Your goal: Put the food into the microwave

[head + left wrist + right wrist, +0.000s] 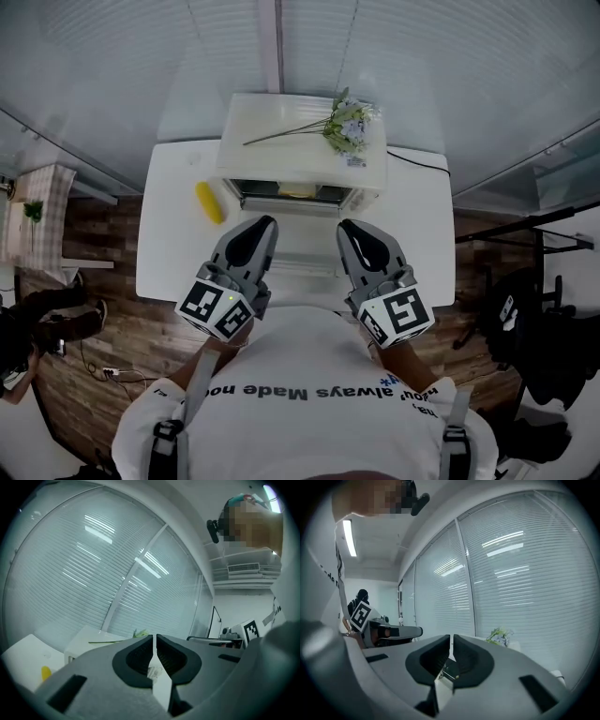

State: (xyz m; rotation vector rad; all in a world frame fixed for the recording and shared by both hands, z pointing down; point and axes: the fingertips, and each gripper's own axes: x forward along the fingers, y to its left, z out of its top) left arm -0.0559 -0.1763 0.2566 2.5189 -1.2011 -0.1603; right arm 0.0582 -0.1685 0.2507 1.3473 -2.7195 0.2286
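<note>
A white microwave [300, 141] stands at the back of the white table [169, 253], its door [298, 251] folded down toward me. Something pale yellow [298, 190] shows in the opening; I cannot tell what it is. A yellow corn cob [208, 202] lies on the table left of the microwave, also low in the left gripper view as corn [45, 672]. My left gripper [267, 223] and right gripper [345, 225] are held up side by side in front of the door, above the table. Left jaws [154, 641] and right jaws [451, 641] are shut with nothing between them.
A flower sprig [347, 127] lies on top of the microwave. A black cable [417, 159] runs off the microwave's right side. Window blinds fill the wall behind. A black chair [525, 319] stands right of the table, and a person [37, 323] is at the far left.
</note>
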